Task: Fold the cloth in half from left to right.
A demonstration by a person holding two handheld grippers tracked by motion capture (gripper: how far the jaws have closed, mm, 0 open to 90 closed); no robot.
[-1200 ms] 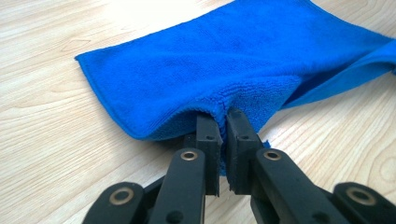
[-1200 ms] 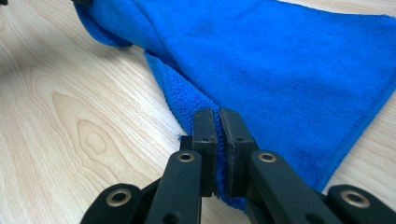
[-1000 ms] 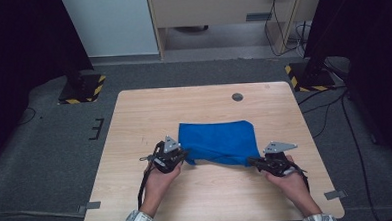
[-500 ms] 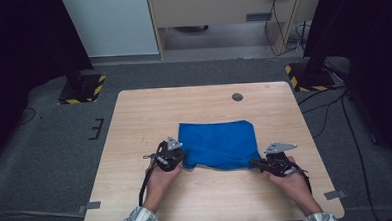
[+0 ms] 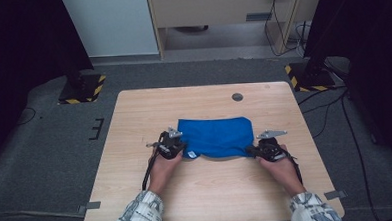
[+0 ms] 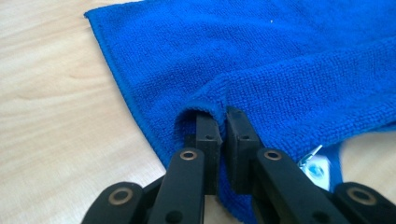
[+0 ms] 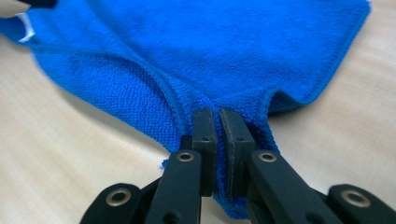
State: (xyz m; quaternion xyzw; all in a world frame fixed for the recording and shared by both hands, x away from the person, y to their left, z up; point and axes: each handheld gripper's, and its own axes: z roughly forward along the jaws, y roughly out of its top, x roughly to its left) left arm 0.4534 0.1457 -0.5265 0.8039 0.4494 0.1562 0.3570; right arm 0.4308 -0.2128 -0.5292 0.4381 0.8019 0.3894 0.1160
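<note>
The blue terry-cloth towel point(image 5: 216, 136) lies folded on the light wooden worktop point(image 5: 134, 118), its long axis running left to right between the two hands. The left hand-held gripper point(image 5: 178, 150) has its jaws pinched tight on the near left corner; the right hand-held gripper point(image 5: 253, 150) is clamped likewise on the near right corner. The towel body extends away from both, toward the far edge, each hand equally close. A white care label point(image 6: 315, 167) shows beside the left grip. The upper layer appears doubled over, edges roughly aligned.
</note>
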